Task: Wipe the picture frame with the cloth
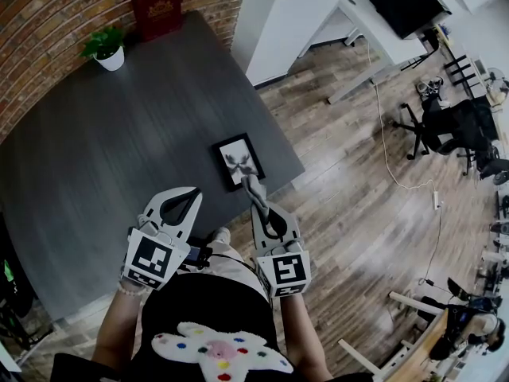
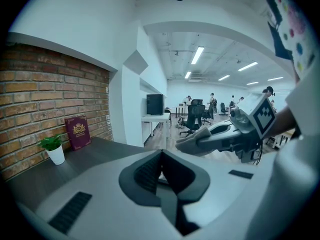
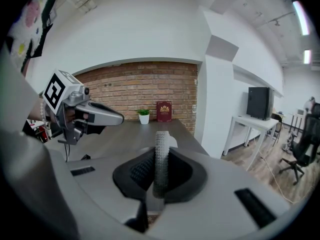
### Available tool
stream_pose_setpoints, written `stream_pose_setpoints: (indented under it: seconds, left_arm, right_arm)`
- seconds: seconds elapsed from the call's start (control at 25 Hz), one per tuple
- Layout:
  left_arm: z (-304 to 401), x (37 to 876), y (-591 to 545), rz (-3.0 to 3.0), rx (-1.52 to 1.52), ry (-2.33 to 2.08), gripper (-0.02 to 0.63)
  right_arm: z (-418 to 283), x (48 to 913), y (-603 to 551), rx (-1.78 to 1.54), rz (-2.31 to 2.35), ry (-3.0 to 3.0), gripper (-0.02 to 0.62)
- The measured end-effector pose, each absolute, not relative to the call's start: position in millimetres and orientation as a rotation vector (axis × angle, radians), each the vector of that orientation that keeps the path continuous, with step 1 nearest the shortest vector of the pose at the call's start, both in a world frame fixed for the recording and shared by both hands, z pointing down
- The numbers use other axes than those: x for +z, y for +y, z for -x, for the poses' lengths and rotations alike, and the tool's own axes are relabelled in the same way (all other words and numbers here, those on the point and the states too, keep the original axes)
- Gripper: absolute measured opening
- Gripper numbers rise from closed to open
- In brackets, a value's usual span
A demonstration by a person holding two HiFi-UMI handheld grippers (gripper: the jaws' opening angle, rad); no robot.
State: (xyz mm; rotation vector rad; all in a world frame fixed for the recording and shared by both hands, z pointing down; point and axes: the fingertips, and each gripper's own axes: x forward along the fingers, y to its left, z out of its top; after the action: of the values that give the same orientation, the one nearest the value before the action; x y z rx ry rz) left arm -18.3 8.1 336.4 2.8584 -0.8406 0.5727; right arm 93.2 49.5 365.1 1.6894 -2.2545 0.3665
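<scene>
Closest in the head view, a person's dark top with a white dotted patch is seen, and both grippers are held out just ahead of it. The left gripper [image 1: 193,193] is seen clenched on nothing, its tips met. The right gripper [image 1: 259,207] is clamped on a grey cloth [image 1: 253,186], which sticks out past the tips. The picture frame [image 1: 238,161] is laid flat on the dark table [image 1: 119,150], near the table corner closest to the right gripper. A black border, a white mat and a dark print are made out; no dust or smear can be told at this size. The cloth end is seen just at the frame's near edge, but contact cannot be confirmed. A potted plant [image 1: 107,48] and a red book [image 1: 157,10] are set far off by the brick wall [image 1: 48,14]. In the left gripper view, the jaws are shown pressed together and empty, with the right gripper and its cloth [image 2: 197,136] held in the air beside them. In the right gripper view, a strip of cloth [image 3: 160,161] is pinched upright between the jaws; the frame is not clearly shown there. Progress is judged early: the cloth is picked up, no wiping is evident, and all passes over the frame are left to do.
</scene>
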Motion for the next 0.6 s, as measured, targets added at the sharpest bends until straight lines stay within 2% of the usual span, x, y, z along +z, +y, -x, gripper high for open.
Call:
stream_pose_setpoints:
  seconds: [0.6]
  left_arm:
    - [15.2, 342.4, 9.8, -2.854, 0.595, -0.831, 0.009]
  right_arm:
    - [-97.0, 371.7, 53.3, 0.388, -1.692, -2.245, 0.025]
